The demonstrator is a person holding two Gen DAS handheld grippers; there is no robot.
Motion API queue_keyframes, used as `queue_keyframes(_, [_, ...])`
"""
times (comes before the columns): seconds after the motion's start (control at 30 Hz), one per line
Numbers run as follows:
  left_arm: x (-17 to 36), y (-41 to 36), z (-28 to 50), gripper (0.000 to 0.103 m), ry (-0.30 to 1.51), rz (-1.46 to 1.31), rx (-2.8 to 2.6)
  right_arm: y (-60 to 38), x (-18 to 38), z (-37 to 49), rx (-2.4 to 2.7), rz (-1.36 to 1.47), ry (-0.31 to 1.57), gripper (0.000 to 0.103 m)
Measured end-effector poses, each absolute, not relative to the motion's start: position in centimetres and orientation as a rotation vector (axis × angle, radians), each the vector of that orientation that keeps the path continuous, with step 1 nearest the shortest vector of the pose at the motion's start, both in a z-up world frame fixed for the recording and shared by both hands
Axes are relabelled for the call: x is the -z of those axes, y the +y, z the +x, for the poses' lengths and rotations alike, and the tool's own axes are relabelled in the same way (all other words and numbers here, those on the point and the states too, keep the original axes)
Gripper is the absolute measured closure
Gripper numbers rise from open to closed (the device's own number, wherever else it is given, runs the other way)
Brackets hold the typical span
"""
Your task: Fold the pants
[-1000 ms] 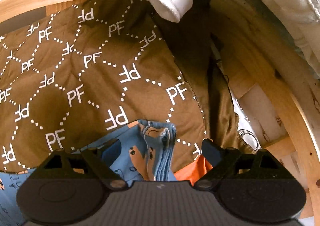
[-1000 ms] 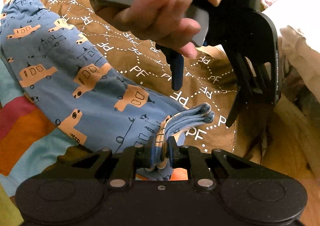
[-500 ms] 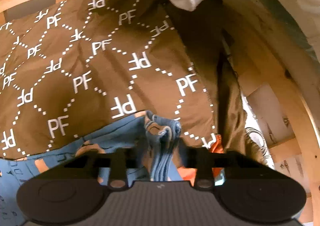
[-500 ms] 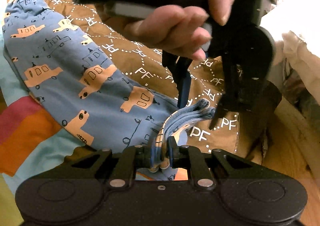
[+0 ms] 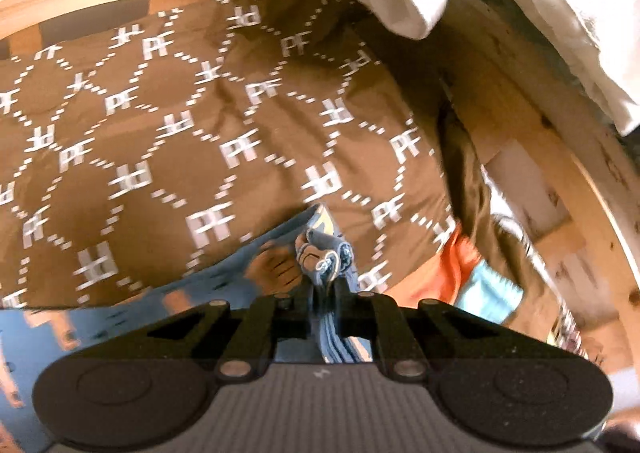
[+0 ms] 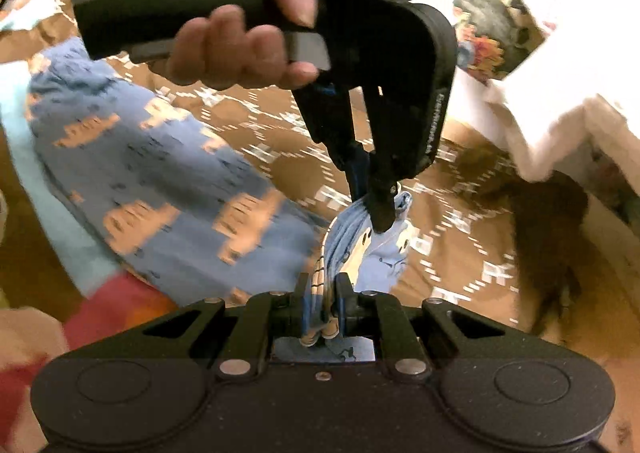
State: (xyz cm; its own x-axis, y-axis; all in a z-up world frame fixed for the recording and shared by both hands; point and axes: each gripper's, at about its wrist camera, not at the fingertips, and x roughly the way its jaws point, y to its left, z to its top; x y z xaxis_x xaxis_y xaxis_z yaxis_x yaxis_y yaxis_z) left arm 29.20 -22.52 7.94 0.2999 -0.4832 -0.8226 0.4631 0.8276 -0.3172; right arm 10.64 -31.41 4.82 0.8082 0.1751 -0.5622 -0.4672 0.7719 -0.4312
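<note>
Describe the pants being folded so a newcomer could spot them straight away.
Look at the brown bedspread patterned with white PF letters. On it lie the blue pants, printed with orange vehicles; their bunched end is pinched by the closing left gripper and the right gripper. No neighbouring cloth carries that print.

Motion blurs the pants [image 6: 160, 189] print and the brown cover's [image 5: 168, 141] lettering.
</note>
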Motion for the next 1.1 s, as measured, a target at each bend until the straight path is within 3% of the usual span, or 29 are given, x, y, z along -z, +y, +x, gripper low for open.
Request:
queue_keyframes(0.43, [-2.7, -11.0, 29.7, 0.090, 1.188, -0.053, 0.575, -21.4, -0.9, 11.8, -0.579, -0.611, 0.654, 0.090])
queue_keyframes(0.5, [-1.8, -10.0, 29.7, 0.083, 1.195, -0.043, 0.577, -20.5, 0.1, 12.1, -0.575, -0.632, 0.673, 0.086])
queue_keyframes(0.57, [-1.3, -9.3, 29.4, 0.069, 1.174, -0.017, 0.578, -19.9, 0.7, 12.0, -0.572, -0.643, 0.687, 0.076])
queue_keyframes(0.63, [-1.2, -8.6, 29.2, 0.068, 1.153, -0.007, 0.616, -19.7, 0.7, 11.6, -0.584, -0.653, 0.699, 0.072])
queue_keyframes(0.77, [-0.7, -7.7, 29.2, 0.063, 1.138, -0.042, 0.664, -19.9, -0.1, 10.4, -0.599, -0.749, 0.687, 0.052])
queue_keyframes(1.1, [0.1, -6.1, 30.0, 0.063, 1.145, -0.158, 0.683, -20.8, 0.1, 9.8, -0.424, -0.664, 0.592, 0.052])
